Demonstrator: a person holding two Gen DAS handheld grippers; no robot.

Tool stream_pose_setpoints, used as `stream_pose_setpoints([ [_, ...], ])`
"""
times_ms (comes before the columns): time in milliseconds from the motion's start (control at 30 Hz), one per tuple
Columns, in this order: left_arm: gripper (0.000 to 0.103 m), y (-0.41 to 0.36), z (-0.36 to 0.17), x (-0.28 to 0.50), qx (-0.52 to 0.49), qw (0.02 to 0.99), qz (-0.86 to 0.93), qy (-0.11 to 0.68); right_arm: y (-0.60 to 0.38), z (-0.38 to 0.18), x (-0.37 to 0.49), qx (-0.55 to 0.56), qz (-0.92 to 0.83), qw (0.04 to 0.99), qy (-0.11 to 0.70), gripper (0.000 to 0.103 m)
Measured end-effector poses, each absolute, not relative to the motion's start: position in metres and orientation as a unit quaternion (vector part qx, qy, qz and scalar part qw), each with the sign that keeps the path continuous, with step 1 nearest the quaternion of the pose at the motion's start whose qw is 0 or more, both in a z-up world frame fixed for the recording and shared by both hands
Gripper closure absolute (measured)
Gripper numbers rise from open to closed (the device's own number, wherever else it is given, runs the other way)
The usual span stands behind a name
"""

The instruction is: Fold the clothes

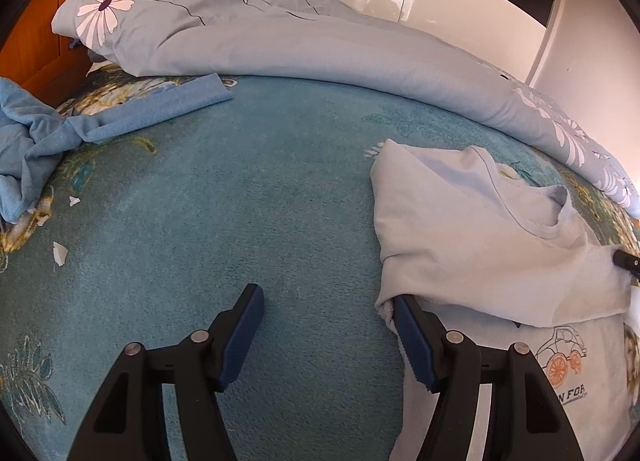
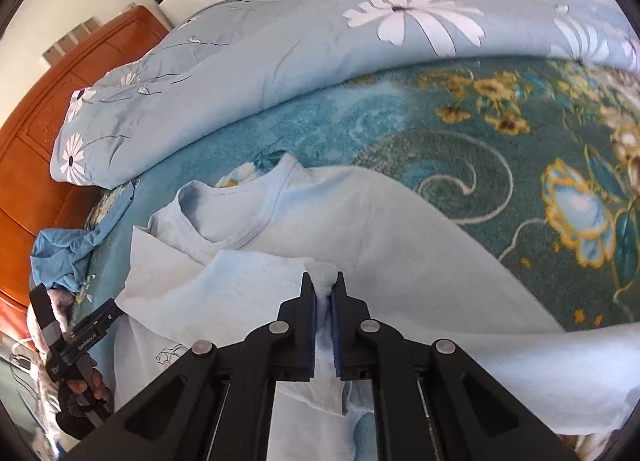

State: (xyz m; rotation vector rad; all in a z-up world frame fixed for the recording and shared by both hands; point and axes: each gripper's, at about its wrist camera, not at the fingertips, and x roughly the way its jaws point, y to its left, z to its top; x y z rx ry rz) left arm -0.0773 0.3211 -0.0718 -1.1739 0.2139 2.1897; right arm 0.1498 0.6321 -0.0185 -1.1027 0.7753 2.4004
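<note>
A pale blue T-shirt with a car print lies partly folded on the teal floral bed cover; it also shows in the right wrist view, collar toward the headboard. My left gripper is open; its right finger sits at the shirt's folded edge, its left finger over bare cover. My right gripper is shut on a bunched fold of the T-shirt near the middle of the shirt. The left gripper shows at the left edge of the right wrist view.
A rolled grey-blue flowered duvet lies along the far side of the bed. A crumpled blue garment lies at the left by the orange wooden headboard. Small white scraps lie on the cover.
</note>
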Motion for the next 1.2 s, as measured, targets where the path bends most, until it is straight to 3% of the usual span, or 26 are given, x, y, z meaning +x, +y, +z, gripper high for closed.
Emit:
stream_pose_setpoints([
  [100, 0.032, 0.322, -0.072, -0.076, -0.445, 0.324, 0.831, 0.080, 0.629, 0.009, 0.153, -0.360, 0.878, 0.218, 0.227, 0.097],
  [367, 0.029, 0.320, -0.072, -0.076, -0.447, 0.333, 0.827, 0.081, 0.652, -0.040, 0.154, -0.410, 0.837, 0.255, 0.258, 0.097],
  [600, 0.030, 0.304, -0.054, -0.085, -0.455, 0.426, 0.782, -0.012, 0.651, -0.049, 0.155, -0.420, 0.832, 0.252, 0.259, 0.097],
  [967, 0.030, 0.389, -0.057, -0.131, -0.497, 0.436, 0.750, -0.006, 0.654, -0.054, 0.159, -0.416, 0.831, 0.234, 0.285, 0.096],
  [1033, 0.045, 0.393, -0.062, -0.139, -0.505, 0.427, 0.750, -0.016, 0.654, -0.055, 0.158, -0.418, 0.832, 0.231, 0.283, 0.096],
  [1067, 0.076, 0.394, -0.064, -0.143, -0.508, 0.419, 0.752, -0.022, 0.654, -0.055, 0.158, -0.419, 0.832, 0.230, 0.283, 0.096],
  [1100, 0.098, 0.393, -0.067, -0.147, -0.514, 0.412, 0.752, -0.030, 0.654, -0.055, 0.157, -0.420, 0.832, 0.227, 0.282, 0.096],
  [1200, 0.099, 0.384, -0.065, -0.152, -0.498, 0.416, 0.759, -0.052, 0.653, -0.051, 0.156, -0.416, 0.838, 0.219, 0.277, 0.096],
])
